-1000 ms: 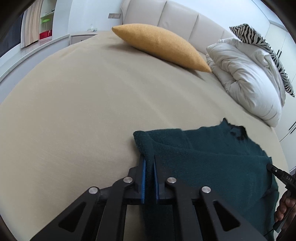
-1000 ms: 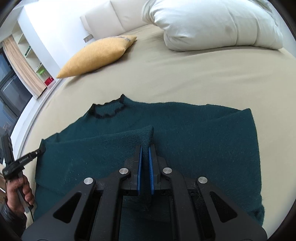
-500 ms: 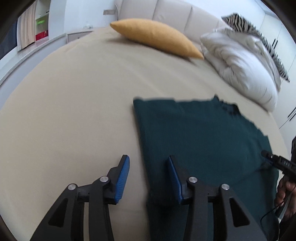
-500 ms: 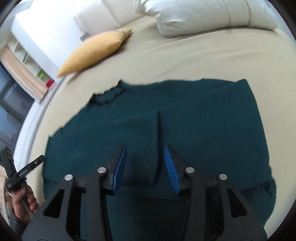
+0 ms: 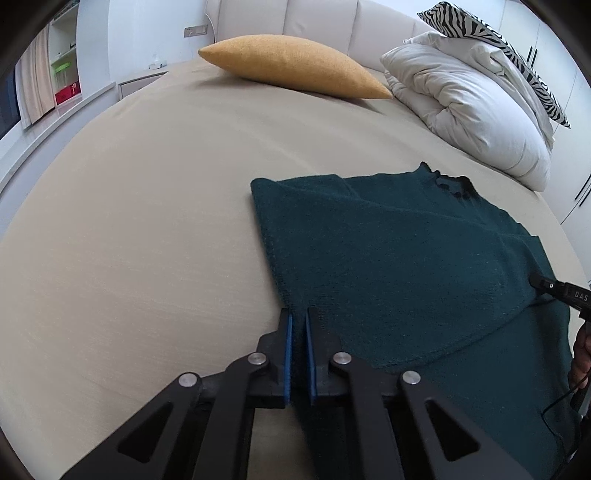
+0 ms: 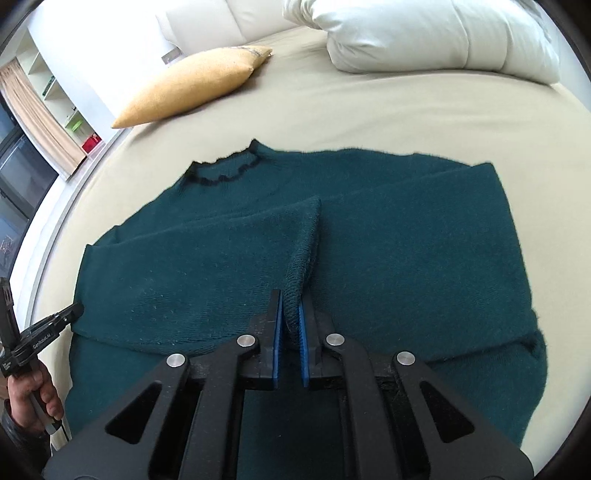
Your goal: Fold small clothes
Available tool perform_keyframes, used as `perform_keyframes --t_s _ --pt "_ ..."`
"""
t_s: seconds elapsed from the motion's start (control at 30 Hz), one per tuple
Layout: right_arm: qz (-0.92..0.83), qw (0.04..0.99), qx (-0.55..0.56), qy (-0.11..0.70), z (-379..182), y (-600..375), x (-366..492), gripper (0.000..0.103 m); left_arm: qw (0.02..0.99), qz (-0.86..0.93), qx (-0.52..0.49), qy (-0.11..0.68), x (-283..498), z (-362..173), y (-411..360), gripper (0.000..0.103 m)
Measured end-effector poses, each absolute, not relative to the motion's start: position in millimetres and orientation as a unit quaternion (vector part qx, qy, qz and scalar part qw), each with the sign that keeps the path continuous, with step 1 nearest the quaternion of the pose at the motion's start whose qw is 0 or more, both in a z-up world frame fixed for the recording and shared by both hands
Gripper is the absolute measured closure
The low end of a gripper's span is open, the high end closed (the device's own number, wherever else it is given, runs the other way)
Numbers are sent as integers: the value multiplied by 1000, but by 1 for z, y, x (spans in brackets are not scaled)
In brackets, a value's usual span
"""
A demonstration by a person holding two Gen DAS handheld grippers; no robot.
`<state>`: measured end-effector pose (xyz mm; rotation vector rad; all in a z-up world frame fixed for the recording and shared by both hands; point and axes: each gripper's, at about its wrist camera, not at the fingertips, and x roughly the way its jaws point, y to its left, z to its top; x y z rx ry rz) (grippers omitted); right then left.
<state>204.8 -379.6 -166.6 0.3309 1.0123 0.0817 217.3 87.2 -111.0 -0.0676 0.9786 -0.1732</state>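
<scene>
A dark green knit sweater [image 5: 399, 258] lies flat on the beige bed, its neckline [image 6: 225, 170] toward the pillows. Its sleeves are folded in over the body. My left gripper [image 5: 297, 325] is shut on the sweater's left folded edge, low near the bed. My right gripper [image 6: 290, 306] is shut on the cuff end of the folded sleeve [image 6: 303, 243] in the middle of the sweater. The left gripper also shows at the left edge of the right wrist view [image 6: 55, 321], and the right one at the right edge of the left wrist view [image 5: 554, 290].
A mustard cushion [image 5: 291, 70] and a white folded duvet [image 5: 476, 110] lie near the cream headboard [image 5: 314, 18]. A zebra pillow [image 5: 495, 44] sits behind the duvet. Bare beige sheet [image 5: 147, 221] spreads left of the sweater. Shelves stand at far left.
Both grippers let go of the sweater and opened half a second ago. Now each has closed again on the fabric: left on the side edge, right on the sleeve cuff.
</scene>
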Motion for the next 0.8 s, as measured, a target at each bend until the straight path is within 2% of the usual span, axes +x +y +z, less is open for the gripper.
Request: perform_keyframes --t_s 0.13,0.33,0.37,0.4,0.47,0.57,0.63,0.77,0.8 --pt "47 854 194 480 -193 -394 206 97 880 -82 -36 467 220 -119 90 94" --pt "59 853 197 479 -195 -394 207 96 882 -83 -37 463 219 -118 92 90" --pt "63 851 208 478 -196 -397 207 96 883 -83 -34 460 218 -115 91 86" --pt "64 847 220 479 -196 -401 205 93 885 -76 -29 458 216 -113 92 75" --pt "44 849 216 480 -185 -404 201 88 895 -45 -19 444 209 -103 94 59" --pt "1 883 180 434 -157 -404 186 88 907 -27 -23 420 200 -92 96 57" --pt "18 892 177 414 -149 -399 183 88 900 -38 -16 434 203 -101 89 56" --pt "37 865 151 477 -193 -386 202 81 890 -39 -2 454 211 -116 82 52" --pt "48 876 151 455 -195 -390 198 81 889 -39 -7 456 211 -111 85 52"
